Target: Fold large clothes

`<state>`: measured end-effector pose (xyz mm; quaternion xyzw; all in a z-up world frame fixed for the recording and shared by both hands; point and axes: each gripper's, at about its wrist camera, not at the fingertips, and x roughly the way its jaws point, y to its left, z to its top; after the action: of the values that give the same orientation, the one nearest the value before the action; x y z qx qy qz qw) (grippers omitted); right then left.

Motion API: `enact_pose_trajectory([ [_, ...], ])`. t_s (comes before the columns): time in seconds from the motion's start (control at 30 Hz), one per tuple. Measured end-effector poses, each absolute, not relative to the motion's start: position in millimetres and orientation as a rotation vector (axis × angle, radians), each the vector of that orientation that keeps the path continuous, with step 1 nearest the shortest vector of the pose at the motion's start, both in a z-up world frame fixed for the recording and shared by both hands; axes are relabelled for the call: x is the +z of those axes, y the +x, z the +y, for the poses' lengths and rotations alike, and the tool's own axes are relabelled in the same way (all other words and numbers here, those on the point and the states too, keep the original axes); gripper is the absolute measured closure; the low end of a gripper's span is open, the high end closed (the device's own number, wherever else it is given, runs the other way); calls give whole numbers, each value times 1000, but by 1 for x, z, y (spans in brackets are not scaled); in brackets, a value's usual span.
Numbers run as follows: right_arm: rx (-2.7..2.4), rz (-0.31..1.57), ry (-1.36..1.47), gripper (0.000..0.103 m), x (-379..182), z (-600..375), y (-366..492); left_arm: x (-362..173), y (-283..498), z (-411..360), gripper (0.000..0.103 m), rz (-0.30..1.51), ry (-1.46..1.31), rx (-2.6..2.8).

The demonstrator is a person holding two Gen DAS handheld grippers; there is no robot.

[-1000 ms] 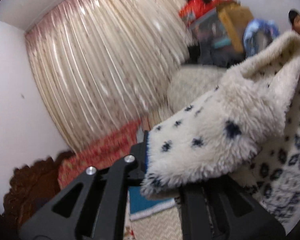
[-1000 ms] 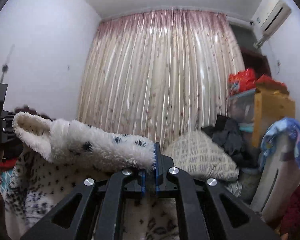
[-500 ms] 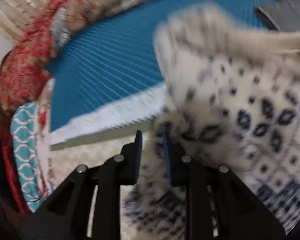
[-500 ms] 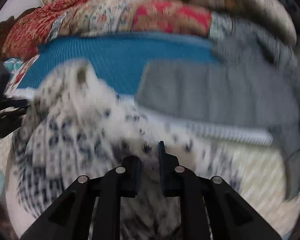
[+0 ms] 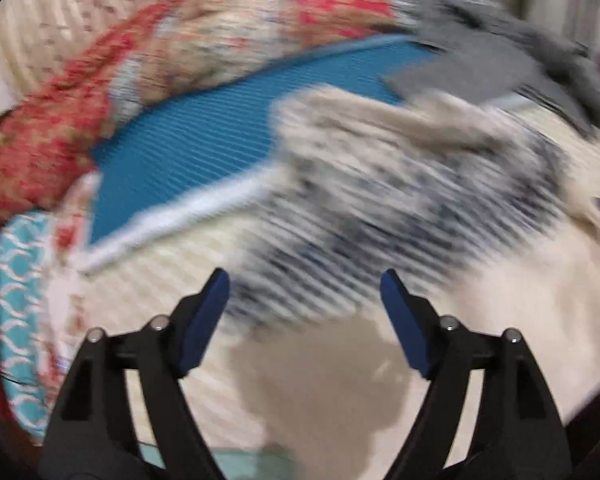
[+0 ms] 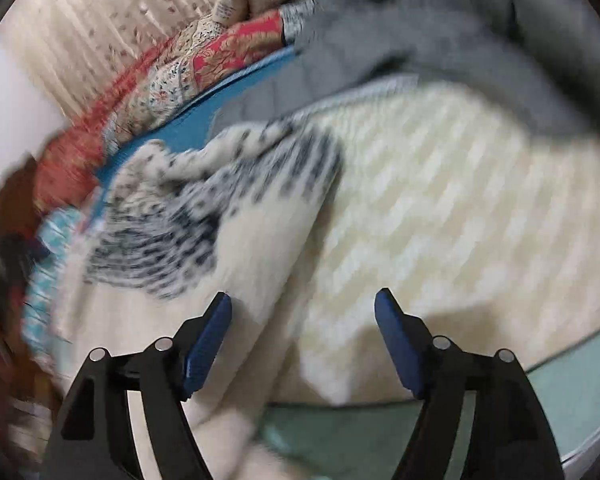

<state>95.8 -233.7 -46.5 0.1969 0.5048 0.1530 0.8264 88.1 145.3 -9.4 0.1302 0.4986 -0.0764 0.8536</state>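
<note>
Fleecy cream cloth with dark blue spots, the large garment, lies spread on the bed, and both views of it are smeared by motion blur. In the left wrist view the left gripper stands wide, its jaws having just been opening; its blue pads sit at seven and five o'clock of the frame centre, and nothing is pressed between them, though the spotted edge of the garment shows in the gap beyond the tips. The garment fills the area from twelve to three o'clock of that gripper, lying over a pale quilted bedcover. A blue ribbed mat lies at eleven o'clock, touching the garment's far edge, with a red patterned quilt bunched past it at ten o'clock and a grey cloth at one o'clock. In the right wrist view the right gripper is likewise spread wide, its jaws having just been opening, and its pads hold nothing. Here the garment lies from ten to twelve o'clock of the gripper, its plain cream part running down between and below the fingers; whether it touches them I cannot tell. The bedcover stretches to two o'clock.
</note>
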Motion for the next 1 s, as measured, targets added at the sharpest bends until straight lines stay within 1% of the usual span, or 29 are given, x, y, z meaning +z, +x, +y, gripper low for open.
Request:
enact_pose_trajectory([
  [0.03,330,1137,424,52,-58,-223,99,-25,77,133,28,1077,272,-162],
  [0.07,339,1163,416,96,-62,-216,101,-39,71,125,31,1101,271,-156],
  [0.1,349,1164,417,96,-62,-211,103,-59,66,119,54,1139,268,-152],
  [0.13,316,1143,381,96,-54,-212,106,-73,67,119,87,1174,263,-152],
  [0.17,206,1094,250,96,-36,-218,113,-93,69,123,100,1226,259,-129],
  [0.2,79,1023,81,96,-18,-223,117,-101,73,135,102,1235,245,-109],
  [0.23,-10,964,-51,96,-6,-226,119,-103,75,143,102,1234,226,-92],
  [0.27,-108,897,-214,90,6,-235,125,-102,81,160,102,1229,194,-54],
  [0.3,-134,895,-277,79,10,-244,130,-94,88,185,102,1212,136,7],
  [0.33,-147,929,-303,75,11,-256,136,-85,93,208,102,1197,70,54],
  [0.37,-173,967,-294,71,15,-273,143,-76,95,229,102,1184,3,78],
  [0.4,-174,984,-266,62,18,-281,145,-66,96,251,102,1169,-69,86],
  [0.43,-144,1006,-205,57,22,-293,146,-57,95,273,102,1151,-133,96],
  [0.47,-90,1021,-95,50,29,-309,144,-51,93,286,102,1139,-163,104],
  [0.53,-93,979,18,48,47,-319,144,-38,88,315,102,1099,-183,174],
  [0.57,-75,916,56,45,60,-314,151,-33,85,330,102,1086,-189,216],
  [0.63,17,900,34,41,69,-273,181,-22,79,353,102,1060,-232,253],
  [0.7,120,919,-12,36,64,-228,220,-11,71,357,102,1031,-240,299],
  [0.73,169,931,-27,35,58,-200,244,-6,70,358,102,1014,-266,299],
  [0.8,259,993,-71,34,31,-132,300,7,69,337,102,975,-318,160],
  [0.87,323,1080,-144,34,-2,-78,345,10,75,298,102,998,-233,53],
  [0.93,350,1189,-261,35,-43,-32,373,-2,88,248,102,1040,-200,-114],
  [0.97,342,1247,-280,47,-58,-22,379,-11,94,230,102,1063,-206,-174],
  [1.0,326,1271,-290,53,-68,-19,390,-26,104,208,102,1100,-215,-252],
])
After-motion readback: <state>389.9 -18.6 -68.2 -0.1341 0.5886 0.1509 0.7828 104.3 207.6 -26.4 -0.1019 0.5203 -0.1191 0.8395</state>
